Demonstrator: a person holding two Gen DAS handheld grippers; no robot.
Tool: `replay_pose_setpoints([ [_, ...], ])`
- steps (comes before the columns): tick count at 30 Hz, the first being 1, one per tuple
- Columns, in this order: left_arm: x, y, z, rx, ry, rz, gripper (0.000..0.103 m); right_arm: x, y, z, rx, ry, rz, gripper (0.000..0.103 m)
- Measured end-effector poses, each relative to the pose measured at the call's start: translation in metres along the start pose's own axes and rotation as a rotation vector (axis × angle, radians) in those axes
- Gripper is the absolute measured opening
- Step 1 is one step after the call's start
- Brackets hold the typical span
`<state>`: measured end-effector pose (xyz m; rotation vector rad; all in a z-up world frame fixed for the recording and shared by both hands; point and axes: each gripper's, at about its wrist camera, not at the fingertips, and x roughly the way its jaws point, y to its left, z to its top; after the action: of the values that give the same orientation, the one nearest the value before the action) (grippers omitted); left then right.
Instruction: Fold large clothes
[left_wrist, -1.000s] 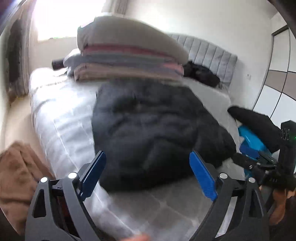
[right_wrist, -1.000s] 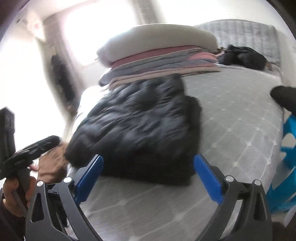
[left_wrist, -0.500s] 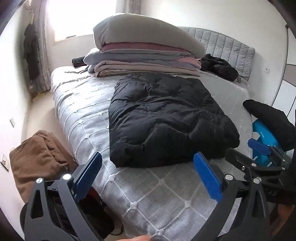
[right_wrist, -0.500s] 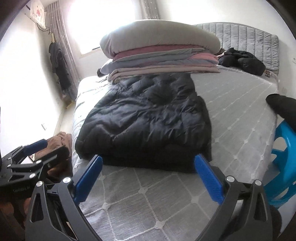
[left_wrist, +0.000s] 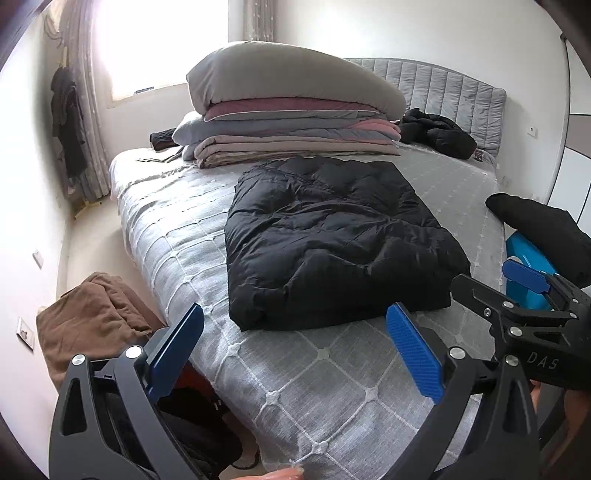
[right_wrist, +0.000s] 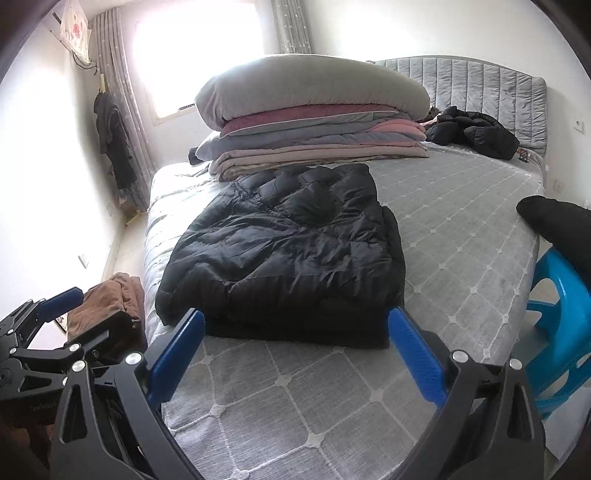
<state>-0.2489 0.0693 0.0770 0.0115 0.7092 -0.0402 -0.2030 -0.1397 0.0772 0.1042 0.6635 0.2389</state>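
A black puffer jacket (left_wrist: 332, 243) (right_wrist: 288, 254) lies folded into a thick rectangle on the grey quilted bed (left_wrist: 325, 384) (right_wrist: 461, 236). My left gripper (left_wrist: 299, 354) hovers open over the bed's near corner, short of the jacket, with nothing between its blue pads. Also open and holding nothing, my right gripper (right_wrist: 295, 350) hangs just before the jacket's near edge. Each wrist view catches the other gripper at its side edge.
A stack of folded blankets under a grey pillow (left_wrist: 291, 122) sits at the bed's far end. Another black garment (right_wrist: 476, 134) lies by the headboard. A brown cloth heap (left_wrist: 92, 321) lies on the floor at left, a blue plastic stool (right_wrist: 561, 328) at right with dark clothing on it.
Both grippers have drawn back from the jacket and risen, so more bed shows before it. The left jaws spread a little wider. The jacket stays folded on the bed.
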Motion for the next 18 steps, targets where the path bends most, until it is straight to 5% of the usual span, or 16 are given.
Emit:
replay_pose_setpoints([
  [18, 0.0004, 0.0023, -0.0023, -0.007, 0.014, 0.003, 0.095, 0.005, 0.0055, -0.0029, -0.008, 0.026, 0.008, 0.096],
])
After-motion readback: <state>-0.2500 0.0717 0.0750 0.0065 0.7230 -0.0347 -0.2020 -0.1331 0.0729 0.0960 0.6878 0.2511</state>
